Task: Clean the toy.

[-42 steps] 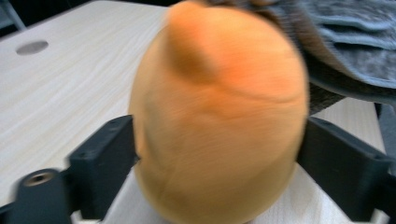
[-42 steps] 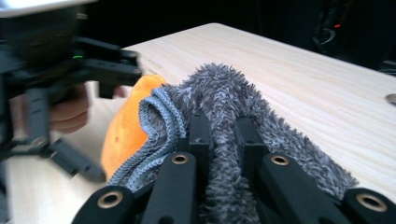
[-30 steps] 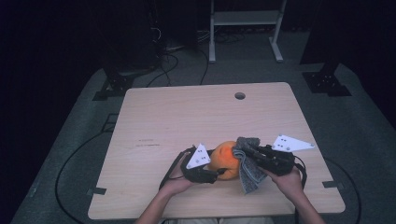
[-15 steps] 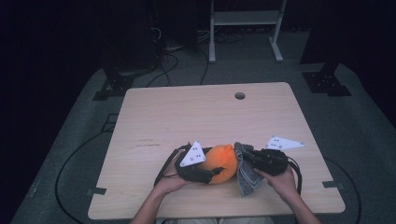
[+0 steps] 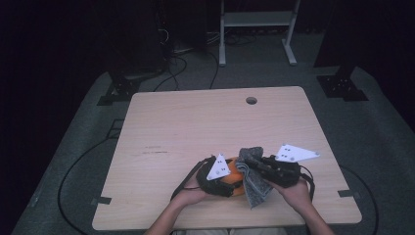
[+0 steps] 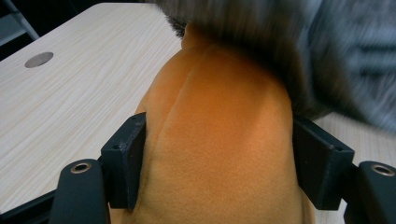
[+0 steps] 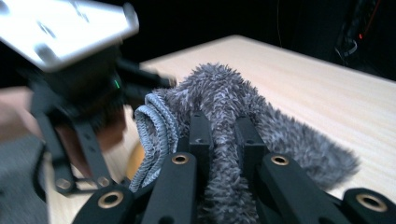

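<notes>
Down near the front edge of the pale wooden table (image 5: pixel 195 122), right of its middle, a soft orange plush ball (image 6: pixel 219 140) is sitting between the black jaws of the left gripper (image 5: pixel 230 183); those jaws have just been opening, though both pads are still lying against the plush. Beside it, the right gripper (image 7: pixel 223 126) is pinching a shaggy grey cloth (image 7: pixel 261 121) tightly, draping it against the ball's far side.

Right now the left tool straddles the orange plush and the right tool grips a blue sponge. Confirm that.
Not quite: the right tool is shut on a grey fuzzy cloth, not a blue sponge, as the right gripper view shows. The left tool does straddle the orange plush.
</notes>
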Demonstrator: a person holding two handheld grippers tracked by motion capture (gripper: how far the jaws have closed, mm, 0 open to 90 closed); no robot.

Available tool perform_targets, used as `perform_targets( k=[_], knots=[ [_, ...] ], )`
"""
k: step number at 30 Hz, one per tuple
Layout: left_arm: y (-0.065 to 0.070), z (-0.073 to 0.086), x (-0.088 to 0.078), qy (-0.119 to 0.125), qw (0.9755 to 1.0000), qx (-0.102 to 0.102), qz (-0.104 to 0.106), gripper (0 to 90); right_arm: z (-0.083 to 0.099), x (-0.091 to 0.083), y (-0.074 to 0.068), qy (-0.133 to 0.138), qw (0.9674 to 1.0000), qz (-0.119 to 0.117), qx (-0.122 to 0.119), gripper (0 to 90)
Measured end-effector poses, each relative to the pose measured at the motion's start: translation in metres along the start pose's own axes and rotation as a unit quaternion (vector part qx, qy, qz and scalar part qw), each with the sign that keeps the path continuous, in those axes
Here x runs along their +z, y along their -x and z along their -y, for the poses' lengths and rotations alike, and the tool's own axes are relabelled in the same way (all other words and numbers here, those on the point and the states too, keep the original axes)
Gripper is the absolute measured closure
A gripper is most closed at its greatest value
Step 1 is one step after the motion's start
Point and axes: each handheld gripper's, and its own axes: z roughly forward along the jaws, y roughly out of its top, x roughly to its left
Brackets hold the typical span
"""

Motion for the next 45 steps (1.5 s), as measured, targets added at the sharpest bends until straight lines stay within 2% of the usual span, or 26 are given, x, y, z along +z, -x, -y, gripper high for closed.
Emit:
perform_targets(
  k=[1,2,4,6,7,8,10,13,15,16,19,23,27,30,32,36,37,38,40,41,42,45],
  knots=[
    [0.0,0.0,0.0,0.0,1.0,0.0,0.0,27.9,0.0,0.0,0.0,0.0,1.0,0.0,0.0,80.1],
    [0.0,0.001,0.0,-0.002,1.0,-0.001,0.001,27.9,0.005,0.006,0.001,-0.015,0.9999,0.007,-0.002,80.1],
    [-0.002,0.002,0.0,0.002,1.0,-0.005,0.008,27.9,0.01,0.007,0.007,-0.019,0.9996,0.007,0.018,80.1],
    [-0.003,0.001,0.0,0.004,0.9999,-0.005,0.012,27.0,0.011,0.007,0.008,-0.02,0.9996,0.011,0.017,80.1],
    [-0.003,0.001,-0.001,0.01,0.9998,-0.005,0.015,24.5,0.012,0.006,0.009,-0.021,0.9996,0.012,0.018,80.1],
    [-0.004,0.001,-0.005,0.03,0.9993,-0.004,0.022,18.6,0.015,0.005,0.008,-0.027,0.9994,0.018,0.011,80.2],
    [-0.008,0.001,-0.01,0.036,0.9991,-0.011,0.021,15.5,0.016,0.003,0.009,-0.028,0.9994,0.021,0.009,80.1],
    [-0.013,0.002,-0.014,0.036,0.9991,-0.016,0.016,12.4,0.018,0.0,0.011,-0.031,0.9991,0.024,0.014,80.1],
    [-0.017,0.006,-0.013,0.027,0.9991,-0.028,0.016,11.4,0.021,-0.003,0.015,-0.029,0.9992,0.022,0.019,80.1],
    [-0.02,0.008,-0.011,0.016,0.9985,-0.042,0.031,11.6,0.022,-0.004,0.016,-0.03,0.9992,0.022,0.015,80.1],
    [-0.019,0.008,-0.01,0.016,0.9983,-0.04,0.04,15.3,0.023,-0.006,0.017,-0.034,0.999,0.026,0.011,80.1],
    [-0.018,0.009,-0.011,0.012,0.9984,-0.037,0.041,21.3,0.026,-0.007,0.022,-0.034,0.9988,0.026,0.022,80.0],
    [-0.018,0.009,-0.011,0.012,0.9984,-0.036,0.041,21.5,0.03,-0.011,0.027,-0.038,0.9983,0.036,0.026,80.0],
    [-0.017,0.011,-0.01,0.013,0.9985,-0.034,0.042,21.6,0.034,-0.016,0.035,-0.045,0.9969,0.053,0.037,80.0],
    [-0.016,0.011,-0.01,0.013,0.9985,-0.035,0.04,22.2,0.034,-0.017,0.035,-0.044,0.9969,0.054,0.038,80.0],
    [-0.012,0.009,-0.006,0.009,0.9988,-0.031,0.038,22.5,0.027,-0.015,0.025,-0.039,0.9978,0.05,0.019,80.1],
    [-0.011,0.008,-0.005,0.01,0.9989,-0.029,0.037,22.7,0.02,-0.012,0.017,-0.033,0.9986,0.04,0.012,80.2],
    [-0.011,0.008,-0.005,0.01,0.9989,-0.029,0.037,22.8,0.02,-0.012,0.017,-0.033,0.9986,0.04,0.012,80.2],
    [-0.008,0.006,-0.003,0.01,0.9989,-0.028,0.035,22.8,0.014,-0.008,0.009,-0.028,0.9993,0.026,0.002,80.2],
    [-0.006,0.005,-0.003,0.009,0.999,-0.024,0.035,22.9,0.008,-0.003,0.0,-0.023,0.9996,0.012,-0.009,80.2],
    [-0.005,0.004,-0.003,0.009,0.999,-0.023,0.036,22.8,0.006,-0.002,-0.004,-0.024,0.9996,0.008,-0.011,80.2],
    [-0.008,0.005,-0.006,0.012,0.9987,-0.023,0.044,22.6,0.006,0.0,-0.003,-0.025,0.9995,0.011,-0.013,80.2]
  ],
)
